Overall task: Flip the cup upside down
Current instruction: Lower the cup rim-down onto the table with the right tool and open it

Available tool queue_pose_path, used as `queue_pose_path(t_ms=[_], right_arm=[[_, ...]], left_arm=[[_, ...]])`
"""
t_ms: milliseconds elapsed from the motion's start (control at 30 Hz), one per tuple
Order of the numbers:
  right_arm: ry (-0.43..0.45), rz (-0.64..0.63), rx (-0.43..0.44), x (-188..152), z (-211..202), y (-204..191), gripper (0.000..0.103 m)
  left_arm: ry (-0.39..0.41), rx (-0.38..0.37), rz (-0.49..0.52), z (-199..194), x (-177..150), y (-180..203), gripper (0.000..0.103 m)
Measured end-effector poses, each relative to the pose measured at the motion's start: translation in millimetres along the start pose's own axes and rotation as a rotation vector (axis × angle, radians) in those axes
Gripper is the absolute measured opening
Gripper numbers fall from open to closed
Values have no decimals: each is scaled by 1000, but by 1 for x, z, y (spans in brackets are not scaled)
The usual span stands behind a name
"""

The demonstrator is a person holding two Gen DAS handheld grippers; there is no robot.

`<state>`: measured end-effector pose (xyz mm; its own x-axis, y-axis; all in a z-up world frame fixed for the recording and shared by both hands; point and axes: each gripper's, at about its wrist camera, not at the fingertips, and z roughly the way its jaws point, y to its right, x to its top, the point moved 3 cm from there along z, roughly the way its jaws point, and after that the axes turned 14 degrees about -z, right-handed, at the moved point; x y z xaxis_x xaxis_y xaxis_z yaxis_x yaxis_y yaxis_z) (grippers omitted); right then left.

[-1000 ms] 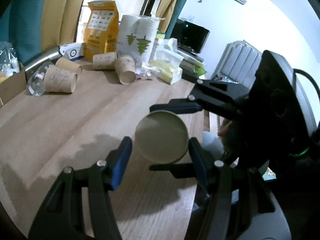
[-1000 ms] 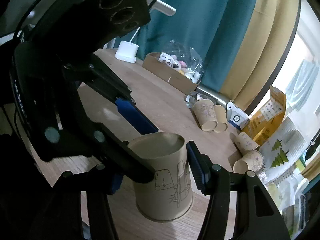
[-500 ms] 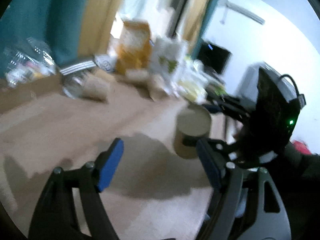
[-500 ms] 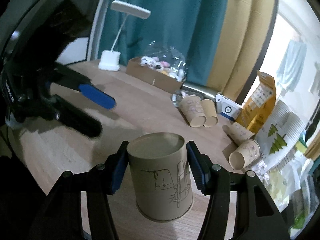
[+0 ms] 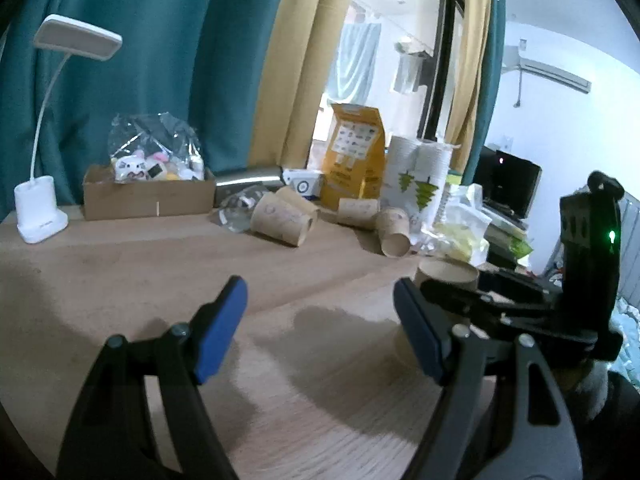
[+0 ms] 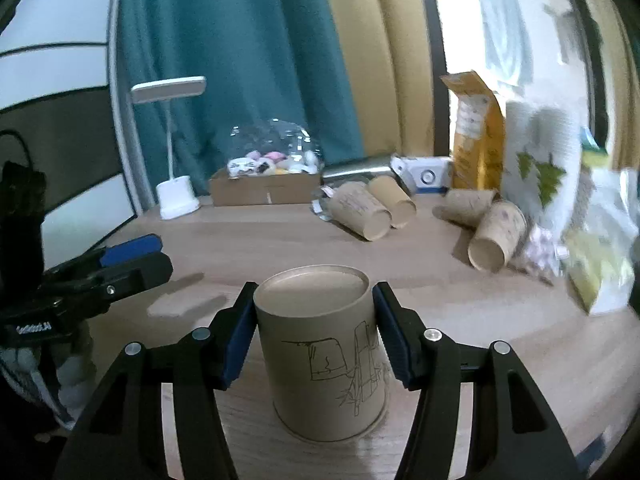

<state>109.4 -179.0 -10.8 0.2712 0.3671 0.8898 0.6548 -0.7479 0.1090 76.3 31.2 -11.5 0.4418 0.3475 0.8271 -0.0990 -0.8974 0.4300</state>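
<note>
Cup [image 6: 324, 356] stands inverted on bench [image 6: 248, 240], right gripper [image 6: 312, 336] jaws grasping it; left gripper [image 5: 320, 328] jaws released. Next: release, withdraw.

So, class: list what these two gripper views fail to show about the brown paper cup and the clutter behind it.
- Left wrist view: brown paper cup mostly hidden behind the right gripper.
- Right wrist view: cup mouth faces the wooden table, inside unseen.
- Orange box print: blurred.

Dim room, bright window [image 5: 384, 52] glare, fisheye-warped edges, soft blur.
</note>
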Motion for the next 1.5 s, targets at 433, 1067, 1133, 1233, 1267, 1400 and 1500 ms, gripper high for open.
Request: queue_pose_path(t_ms=[433,1067,1133,1233,1267,1400,1500], right_arm=[[61,105,-35,-22,-4,1,60],[76,123,-87,-37,-2,0,60],[75,119,-91,-37,-2,0,60],[74,108,-98,-38,-3,-2,61],[74,106,-104,-38,-3,-3,61],[71,110,-109,-39,-3,-1,61],[70,113,-117,-41,-4,0,61]], left_arm=[[42,17,-30,1,-5,8,77],[60,41,-96,-2,-22,6,77],[55,38,-97,0,-23,6,77],[47,32,-97,3,-23,6,77],[36,26,-95,5,-23,7,77],[40,11,-106,3,-24,3,77],[26,13,-123,5,-24,0,77]])
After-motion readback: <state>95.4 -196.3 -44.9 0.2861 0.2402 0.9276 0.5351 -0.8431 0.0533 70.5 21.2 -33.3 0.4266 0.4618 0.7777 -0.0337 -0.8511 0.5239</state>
